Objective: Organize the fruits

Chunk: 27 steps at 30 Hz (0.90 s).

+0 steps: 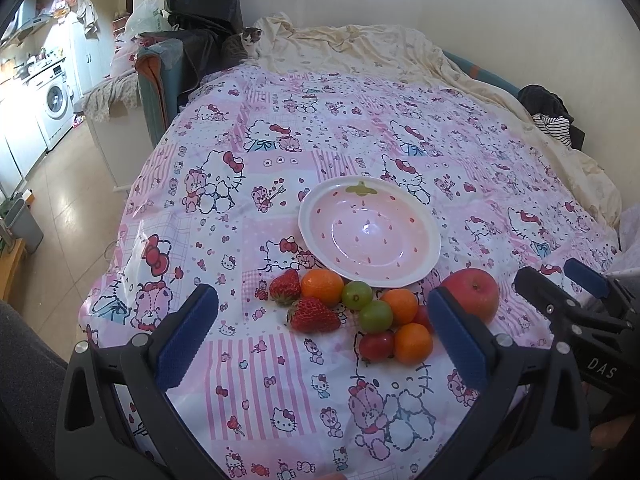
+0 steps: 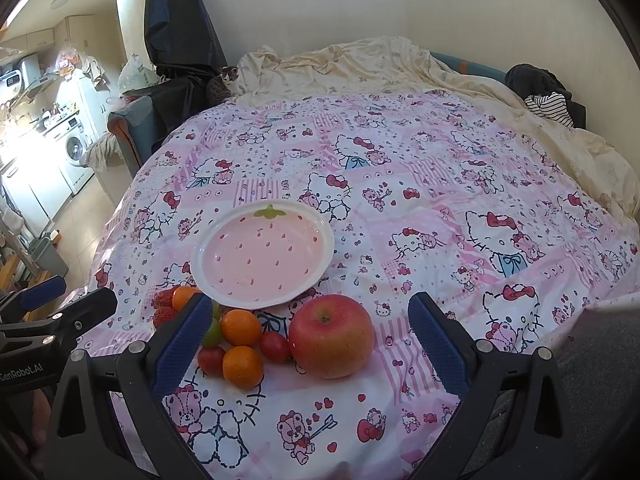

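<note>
Fruit cluster (image 1: pixel 360 312) crowding plate's (image 1: pixel 430 236) near rim

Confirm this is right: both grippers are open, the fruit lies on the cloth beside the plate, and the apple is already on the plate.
Not quite. The apple is not on the plate; it lies on the cloth with the other fruit, as the right wrist view shows. The plate holds nothing. The rest stands.

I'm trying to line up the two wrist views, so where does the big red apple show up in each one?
Left wrist view: the apple sits lower right, just past the right finger, right of the fruit cluster.
Right wrist view: the apple sits low centre, between the open right gripper's fingers.
Shared landmark: the pink strawberry plate, just beyond the apple in both.
</note>
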Each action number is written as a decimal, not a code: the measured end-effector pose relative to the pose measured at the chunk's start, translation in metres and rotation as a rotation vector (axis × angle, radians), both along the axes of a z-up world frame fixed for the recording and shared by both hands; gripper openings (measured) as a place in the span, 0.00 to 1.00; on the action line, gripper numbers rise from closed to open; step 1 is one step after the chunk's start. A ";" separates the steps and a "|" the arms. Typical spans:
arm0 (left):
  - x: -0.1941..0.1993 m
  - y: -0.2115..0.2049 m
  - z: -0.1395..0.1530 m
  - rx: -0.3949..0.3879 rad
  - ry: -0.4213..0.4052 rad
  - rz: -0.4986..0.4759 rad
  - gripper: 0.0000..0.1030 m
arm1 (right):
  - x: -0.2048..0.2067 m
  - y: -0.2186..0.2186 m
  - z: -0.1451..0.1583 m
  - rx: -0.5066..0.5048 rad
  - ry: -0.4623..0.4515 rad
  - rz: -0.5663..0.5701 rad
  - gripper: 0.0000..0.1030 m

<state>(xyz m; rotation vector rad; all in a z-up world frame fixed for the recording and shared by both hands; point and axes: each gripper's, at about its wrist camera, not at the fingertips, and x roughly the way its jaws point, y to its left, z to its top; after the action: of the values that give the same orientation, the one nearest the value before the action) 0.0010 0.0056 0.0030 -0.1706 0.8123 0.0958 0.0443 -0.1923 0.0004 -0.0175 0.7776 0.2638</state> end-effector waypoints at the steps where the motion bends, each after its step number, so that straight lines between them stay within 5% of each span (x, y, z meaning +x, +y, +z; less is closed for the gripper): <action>1: 0.000 0.000 0.000 0.000 0.000 0.000 1.00 | 0.000 0.000 0.000 0.000 0.000 0.000 0.97; 27: 0.001 0.004 0.001 0.006 -0.004 0.008 1.00 | 0.000 0.000 0.000 0.002 0.001 0.002 0.97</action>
<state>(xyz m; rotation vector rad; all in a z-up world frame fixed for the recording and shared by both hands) 0.0018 0.0094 0.0040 -0.1680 0.8076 0.1051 0.0443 -0.1925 0.0009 -0.0168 0.7782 0.2668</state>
